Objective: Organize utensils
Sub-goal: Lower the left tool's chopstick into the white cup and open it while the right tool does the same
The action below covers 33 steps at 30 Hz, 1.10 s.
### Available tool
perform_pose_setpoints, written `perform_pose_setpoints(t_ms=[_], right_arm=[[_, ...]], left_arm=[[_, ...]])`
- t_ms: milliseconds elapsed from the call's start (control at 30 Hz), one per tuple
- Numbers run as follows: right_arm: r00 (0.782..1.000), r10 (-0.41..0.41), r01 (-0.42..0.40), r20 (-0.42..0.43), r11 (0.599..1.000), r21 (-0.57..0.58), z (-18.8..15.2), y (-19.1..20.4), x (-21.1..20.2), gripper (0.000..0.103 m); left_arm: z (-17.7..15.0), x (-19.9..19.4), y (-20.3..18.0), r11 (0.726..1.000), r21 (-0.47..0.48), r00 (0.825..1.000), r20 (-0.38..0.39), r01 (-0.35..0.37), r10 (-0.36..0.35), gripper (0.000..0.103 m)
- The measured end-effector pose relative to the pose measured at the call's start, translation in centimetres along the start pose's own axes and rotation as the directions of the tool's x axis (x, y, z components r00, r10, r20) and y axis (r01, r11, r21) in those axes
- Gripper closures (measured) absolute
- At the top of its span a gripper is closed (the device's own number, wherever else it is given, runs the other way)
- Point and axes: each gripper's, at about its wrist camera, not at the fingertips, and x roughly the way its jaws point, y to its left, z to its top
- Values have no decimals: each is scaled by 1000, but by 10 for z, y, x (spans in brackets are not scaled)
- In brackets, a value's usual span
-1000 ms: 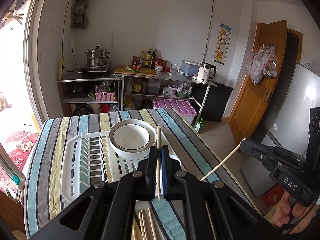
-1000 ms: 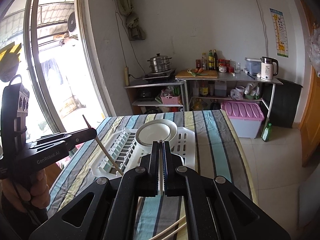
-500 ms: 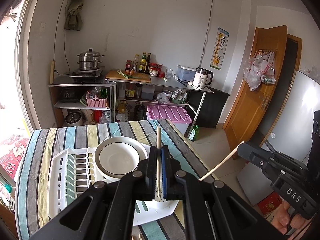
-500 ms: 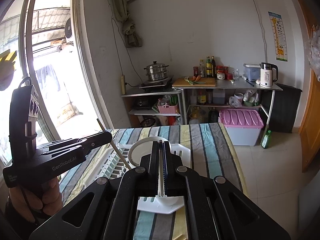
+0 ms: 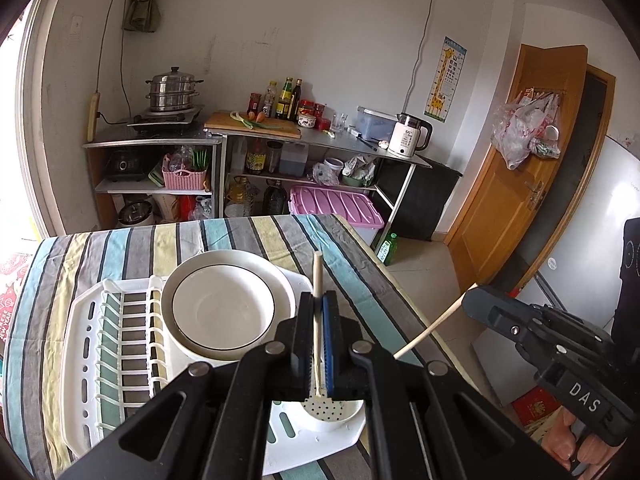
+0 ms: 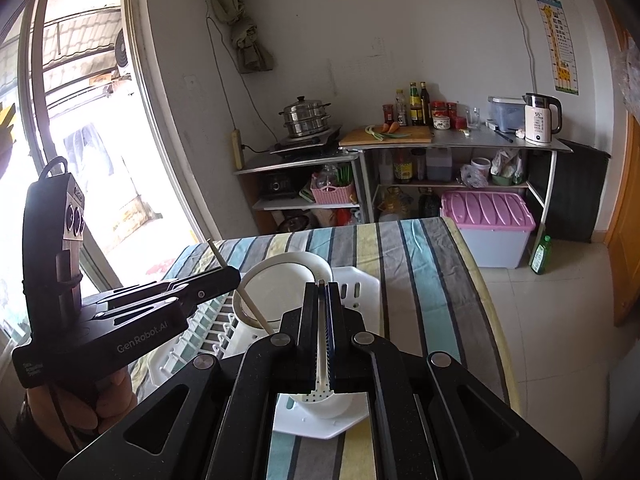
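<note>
A: I am gripping one chopstick (image 5: 318, 280) in each closed tongs, left tongs (image 5: 319, 340) and right tongs (image 6: 321, 336), above the perforated cup (image 5: 332, 414) at six o'clock.

B: I am judging them light, stiff and slippery; mid-shaft hold seems best.

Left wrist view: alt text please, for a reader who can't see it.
The left gripper is shut on a chopstick above a perforated white cup in a dish rack. A bowl sits in the rack; the right gripper holds another chopstick.

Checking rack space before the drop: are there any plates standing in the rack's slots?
No: the dish rack slots stand bare; only the bowl sits beside them.
</note>
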Motion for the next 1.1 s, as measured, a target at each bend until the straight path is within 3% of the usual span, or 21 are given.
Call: perform_pose_setpoints(t_ms=[400,700,867,1100], right_arm=[[999,-11,13,-50,999,40,-11,-16,18,100],[997,-33,35,-66,999,41,-10,-18,17,100],[997,-40,43,-67,998,51,-14,-21,14,82],[997,-45,49,-65,997,59,-20,-25,7,81]], left_arm=[[-14,26,16,1000,-26,998,-60,-13,11,98],[-21,21,24,999,-39,997,-69,-30,27,97],[-27,15,29,998,-49,997,-74,-31,28,85],[-35,4,33,998,-57,997,-71,-24,20,78]])
